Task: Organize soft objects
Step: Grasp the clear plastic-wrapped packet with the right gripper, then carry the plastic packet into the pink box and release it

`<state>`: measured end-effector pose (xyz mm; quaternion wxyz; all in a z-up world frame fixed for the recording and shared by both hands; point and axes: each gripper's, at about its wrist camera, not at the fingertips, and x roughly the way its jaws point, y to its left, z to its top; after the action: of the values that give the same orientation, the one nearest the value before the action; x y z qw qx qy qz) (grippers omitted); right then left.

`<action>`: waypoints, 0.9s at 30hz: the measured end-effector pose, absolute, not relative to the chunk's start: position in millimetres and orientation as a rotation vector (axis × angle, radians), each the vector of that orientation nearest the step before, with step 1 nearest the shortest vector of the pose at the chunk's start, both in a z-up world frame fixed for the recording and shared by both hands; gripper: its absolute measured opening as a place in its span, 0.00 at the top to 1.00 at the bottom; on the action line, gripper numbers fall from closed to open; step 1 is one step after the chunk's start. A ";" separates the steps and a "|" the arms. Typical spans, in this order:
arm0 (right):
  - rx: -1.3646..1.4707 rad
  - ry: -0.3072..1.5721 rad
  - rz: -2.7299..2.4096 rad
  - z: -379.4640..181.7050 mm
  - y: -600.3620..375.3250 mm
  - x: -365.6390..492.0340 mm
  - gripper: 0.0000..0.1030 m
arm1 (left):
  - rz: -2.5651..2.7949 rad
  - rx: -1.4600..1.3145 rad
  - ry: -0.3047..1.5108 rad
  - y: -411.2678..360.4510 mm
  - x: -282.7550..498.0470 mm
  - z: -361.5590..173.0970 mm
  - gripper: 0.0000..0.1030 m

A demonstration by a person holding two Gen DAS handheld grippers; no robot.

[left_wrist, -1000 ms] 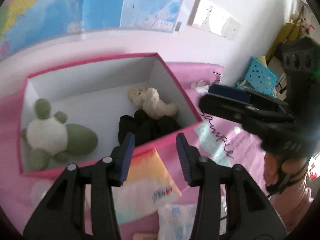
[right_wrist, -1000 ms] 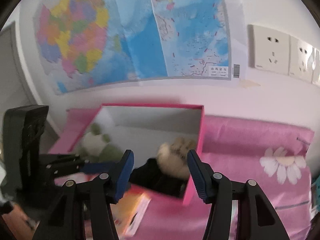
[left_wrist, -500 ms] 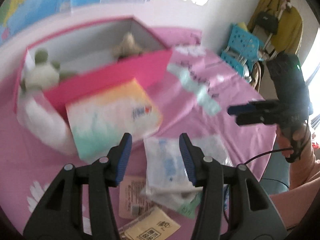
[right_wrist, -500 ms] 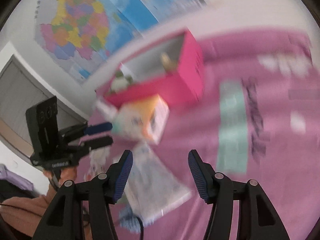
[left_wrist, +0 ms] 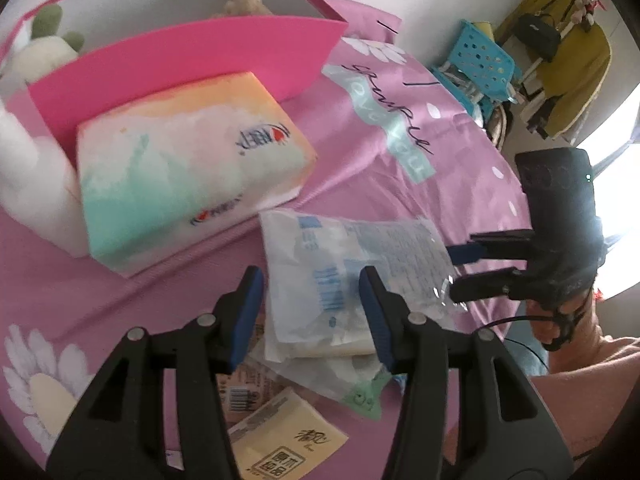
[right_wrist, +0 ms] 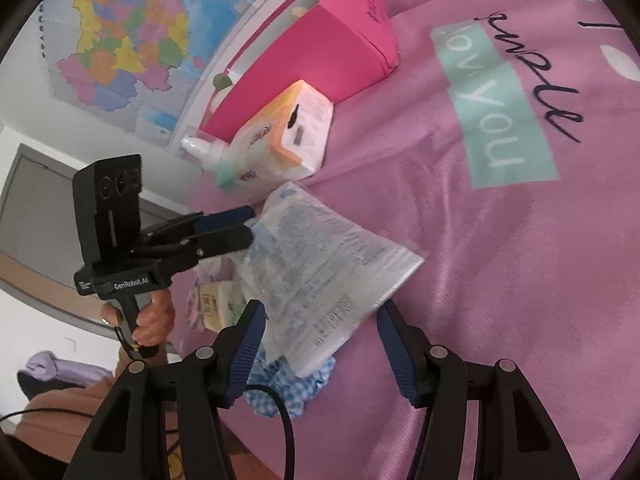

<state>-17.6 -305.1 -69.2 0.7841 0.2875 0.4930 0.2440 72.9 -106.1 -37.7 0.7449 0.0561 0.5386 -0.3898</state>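
A clear plastic packet with blue print point(left_wrist: 352, 264) lies on the pink bedsheet point(left_wrist: 400, 120); it also shows in the right wrist view point(right_wrist: 320, 264). My left gripper point(left_wrist: 312, 312) is open just above its near end. My right gripper point(right_wrist: 320, 340) is open over its other end. A pastel tissue pack point(left_wrist: 184, 168) leans against the pink box point(left_wrist: 200, 52), which holds a green-and-white plush point(left_wrist: 44, 48) and a cream plush point(left_wrist: 246, 0). A blue gingham scrunchie point(right_wrist: 288, 384) lies under the packet.
Small yellow and tan packets point(left_wrist: 280, 436) lie by my left gripper. A white bottle point(right_wrist: 204, 150) lies beside the box. A blue basket point(left_wrist: 480, 60) and a hung yellow coat point(left_wrist: 568, 56) stand past the bed. A map point(right_wrist: 132, 36) hangs on the wall.
Both grippers have swung down and back from over the box to the packets on the sheet. Both stayed open and empty.
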 end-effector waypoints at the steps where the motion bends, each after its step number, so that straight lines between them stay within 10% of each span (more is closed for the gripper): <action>1: 0.609 1.055 0.522 -68.4 -303.6 -17.0 0.42 | -0.860 0.117 1.188 -106.9 73.7 -38.8 0.46; 8: 0.507 0.990 0.452 -55.9 -300.6 -17.4 0.70 | -0.872 0.101 1.192 -107.3 75.8 -39.7 0.45; 27: 0.268 0.802 0.464 16.3 -286.1 -6.3 0.77 | -0.790 0.082 0.942 -92.6 64.2 37.7 0.45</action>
<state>-6.3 -286.1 16.3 0.8860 0.1291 0.3854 0.2231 64.2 -92.6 37.7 0.8161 0.0384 0.4416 -0.3707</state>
